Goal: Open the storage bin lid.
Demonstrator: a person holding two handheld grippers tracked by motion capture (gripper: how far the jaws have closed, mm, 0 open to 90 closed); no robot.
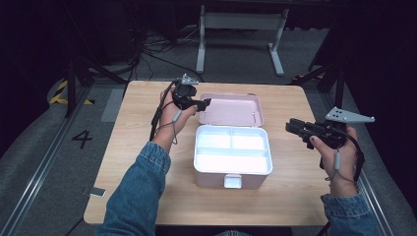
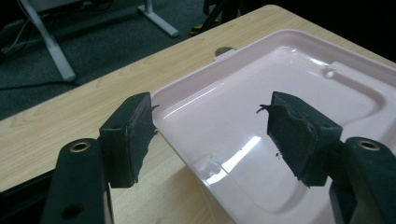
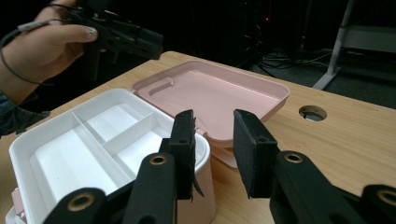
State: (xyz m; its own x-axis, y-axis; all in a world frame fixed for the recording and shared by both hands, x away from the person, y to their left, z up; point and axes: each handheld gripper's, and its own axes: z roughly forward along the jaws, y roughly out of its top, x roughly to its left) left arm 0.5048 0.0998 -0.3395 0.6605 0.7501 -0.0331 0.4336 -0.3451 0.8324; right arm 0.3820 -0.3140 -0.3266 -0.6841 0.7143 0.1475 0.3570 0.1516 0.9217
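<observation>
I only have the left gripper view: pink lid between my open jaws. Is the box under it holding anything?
Observer: No, the white tray inside the box is bare, three compartments.
Operator: Where's the right gripper?
Observer: The right gripper is held right of the box, off the table, jaws open on nothing.
Operator: Is the lid fully open?
Observer: Yes, the lid lies back flat on the table, inner face up.

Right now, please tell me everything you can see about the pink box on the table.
The pink box stands open on the wooden table, with glossy plastic-looking walls. Its lid is folded back flat behind it. The white insert holds three empty compartments, two small and one long. A latch tab is on the front. Neither gripper touches it.
</observation>
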